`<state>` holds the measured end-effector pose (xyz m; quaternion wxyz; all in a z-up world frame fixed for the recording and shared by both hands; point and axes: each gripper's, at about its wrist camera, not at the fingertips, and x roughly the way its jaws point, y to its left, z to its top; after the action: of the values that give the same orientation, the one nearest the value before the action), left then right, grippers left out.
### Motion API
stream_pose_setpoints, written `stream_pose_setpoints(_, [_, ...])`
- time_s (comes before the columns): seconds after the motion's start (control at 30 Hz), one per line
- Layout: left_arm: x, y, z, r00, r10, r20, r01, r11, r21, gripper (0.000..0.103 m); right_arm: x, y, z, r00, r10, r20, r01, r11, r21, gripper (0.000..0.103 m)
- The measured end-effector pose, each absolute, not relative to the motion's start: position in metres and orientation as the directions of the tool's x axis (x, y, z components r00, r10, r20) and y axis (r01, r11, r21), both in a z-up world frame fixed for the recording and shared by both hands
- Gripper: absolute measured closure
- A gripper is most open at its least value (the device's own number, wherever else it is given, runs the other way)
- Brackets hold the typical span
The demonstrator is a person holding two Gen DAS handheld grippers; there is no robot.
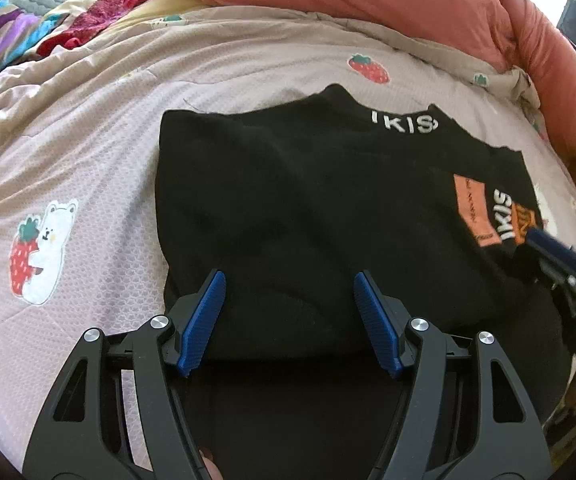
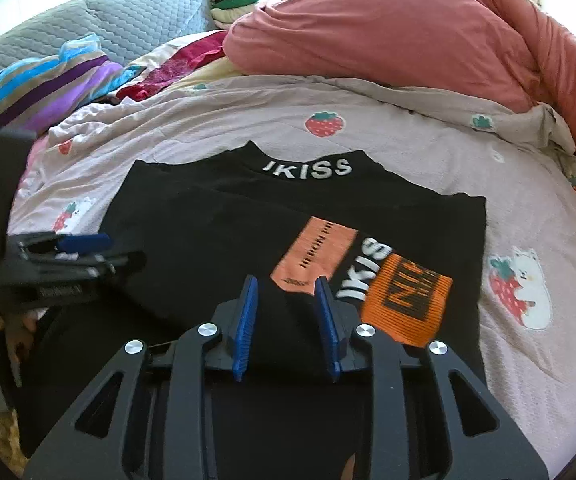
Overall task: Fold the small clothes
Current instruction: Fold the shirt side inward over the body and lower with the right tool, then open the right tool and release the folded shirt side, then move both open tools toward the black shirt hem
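A small black top (image 1: 308, 208) with white "IKISS" lettering on the collar and orange patches lies on the pink strawberry-print quilt (image 1: 87, 160), its sides folded inward. My left gripper (image 1: 290, 280) is open, its blue pads just above the top's near left part. It shows blurred at the left of the right wrist view (image 2: 87, 248). My right gripper (image 2: 285, 284) is open over the top (image 2: 227, 232) near its orange patches (image 2: 404, 300). Its blurred tip shows at the right of the left wrist view (image 1: 544, 240). Neither holds cloth.
A salmon-red duvet (image 2: 388, 36) is heaped at the back right. Striped and red clothes (image 2: 47, 88) and a grey-blue quilted pillow (image 2: 127, 20) lie at the back left. Quilt (image 2: 528, 200) surrounds the top.
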<state>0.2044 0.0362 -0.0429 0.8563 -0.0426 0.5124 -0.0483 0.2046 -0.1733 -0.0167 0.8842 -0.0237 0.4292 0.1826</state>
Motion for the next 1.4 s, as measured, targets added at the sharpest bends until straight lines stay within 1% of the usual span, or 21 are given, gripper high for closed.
stream_pose_setpoints(0.13, [0.204,0.036,-0.043,0.476,-0.121,-0.871,0.051,0.993,-0.111,0.044,0.211,-0.171,-0.023,0.554,0.283,-0.783,-0.327,0.939,0.108,0.074])
stream_pose_setpoints(0.23, [0.203,0.037,-0.044,0.475,-0.129,-0.871,0.050,0.992,-0.119,0.044,0.214,-0.178,-0.032,0.542,0.262,-0.798,-0.296,0.949,0.110,0.066])
stream_pose_setpoints(0.37, [0.203,0.038,-0.043,0.477,-0.135,-0.869,0.061,0.991,-0.120,0.044,0.217,-0.193,-0.050,0.517,0.194,-0.834,-0.233,0.969,0.081,0.066])
stream_pose_setpoints(0.4, [0.203,0.038,-0.043,0.477,-0.138,-0.868,0.062,0.990,-0.124,0.044,0.219,-0.197,-0.055,0.509,0.195,-0.838,-0.219,0.971,0.092,0.066])
stream_pose_setpoints(0.47, [0.203,0.039,-0.043,0.477,-0.144,-0.867,0.062,0.990,-0.130,0.044,0.219,-0.207,-0.057,0.505,0.230,-0.832,-0.197,0.969,0.148,0.066])
stream_pose_setpoints(0.73, [0.198,0.039,-0.038,0.485,-0.147,-0.862,0.058,0.989,-0.135,0.044,0.207,-0.206,-0.045,0.536,0.215,-0.816,-0.193,0.973,0.130,0.064])
stream_pose_setpoints(0.8, [0.196,0.039,-0.037,0.488,-0.146,-0.861,0.059,0.989,-0.135,0.044,0.200,-0.209,-0.039,0.547,0.230,-0.805,-0.186,0.971,0.151,0.062])
stream_pose_setpoints(0.87, [0.195,0.039,-0.036,0.490,-0.146,-0.859,0.057,0.989,-0.135,0.044,0.198,-0.211,-0.035,0.554,0.234,-0.799,-0.181,0.971,0.159,0.058])
stream_pose_setpoints(1.03, [0.191,0.040,-0.033,0.498,-0.143,-0.855,0.048,0.989,-0.137,0.044,0.191,-0.214,-0.027,0.565,0.241,-0.789,-0.173,0.970,0.173,0.057])
stream_pose_setpoints(1.13, [0.187,0.041,-0.029,0.503,-0.143,-0.852,0.044,0.989,-0.139,0.044,0.186,-0.216,-0.021,0.575,0.250,-0.779,-0.169,0.968,0.186,0.046])
stream_pose_setpoints(1.4, [0.175,0.045,-0.016,0.528,-0.153,-0.835,0.031,0.986,-0.161,0.042,0.175,-0.219,-0.007,0.599,0.255,-0.759,-0.164,0.967,0.196,0.045])
